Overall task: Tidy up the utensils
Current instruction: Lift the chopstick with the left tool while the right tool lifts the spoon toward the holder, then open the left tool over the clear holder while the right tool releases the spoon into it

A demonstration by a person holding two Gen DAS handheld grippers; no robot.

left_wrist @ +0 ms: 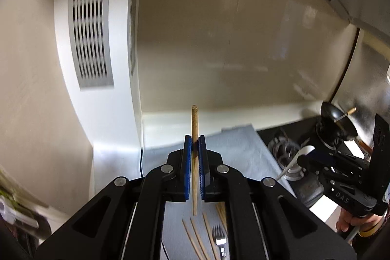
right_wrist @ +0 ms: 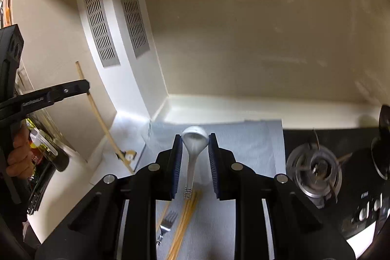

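The left gripper (left_wrist: 194, 150) is clamped on an upright chopstick (left_wrist: 194, 128) above the cloth (left_wrist: 243, 148) — the right gripper (right_wrist: 195, 152), jaws apart, brackets a white spoon (right_wrist: 195, 140) over loose chopsticks (right_wrist: 185, 218) and a fork (right_wrist: 167, 223).

Chopstick (left_wrist: 194, 138) between closed fingers (left_wrist: 187, 167)

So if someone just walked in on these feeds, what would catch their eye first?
The wooden chopstick clamped upright in the left gripper, above the grey cloth. Then the white spoon, standing between the right gripper's parted pads, over loose chopsticks and a fork.
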